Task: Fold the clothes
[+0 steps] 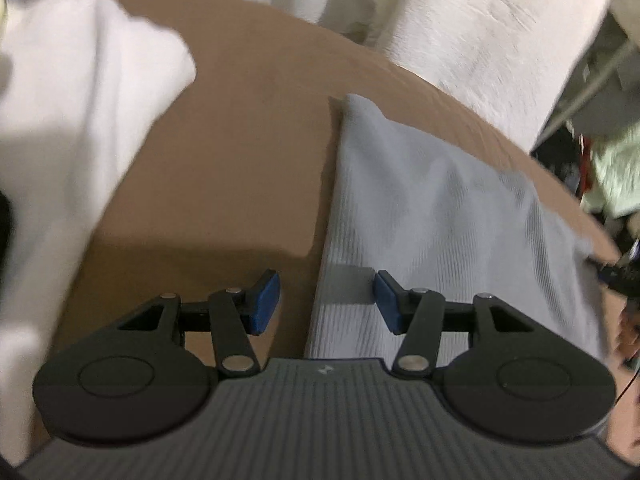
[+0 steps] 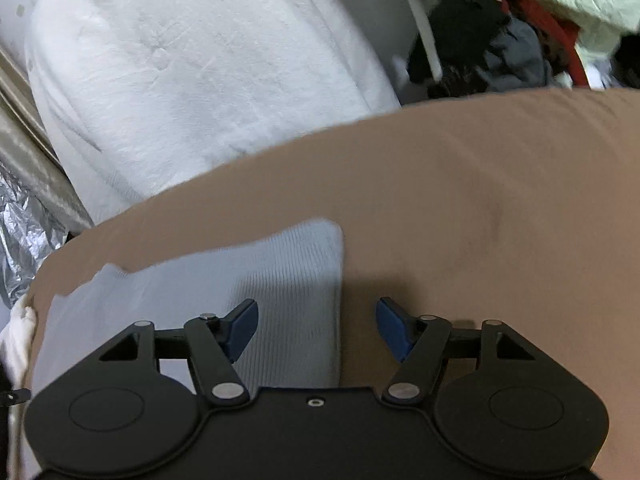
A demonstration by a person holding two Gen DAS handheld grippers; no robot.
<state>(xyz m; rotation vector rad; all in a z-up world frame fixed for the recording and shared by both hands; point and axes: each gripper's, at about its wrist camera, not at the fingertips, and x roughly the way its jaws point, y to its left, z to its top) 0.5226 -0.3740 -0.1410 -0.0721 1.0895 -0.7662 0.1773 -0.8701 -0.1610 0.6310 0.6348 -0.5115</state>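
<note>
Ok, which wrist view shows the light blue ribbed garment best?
The left wrist view: the light blue ribbed garment lies there along most of its length on the brown surface. The right wrist view shows only one end, partly hidden behind the right gripper.

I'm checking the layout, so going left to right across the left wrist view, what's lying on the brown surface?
White cloth → bare brown surface → folded light blue ribbed garment.

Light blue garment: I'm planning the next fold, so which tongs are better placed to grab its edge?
Neither clearly: both tongs, left and right, hang open astride opposite side edges of the light blue garment on the brown surface. A two-handed fold looks likely.
</note>
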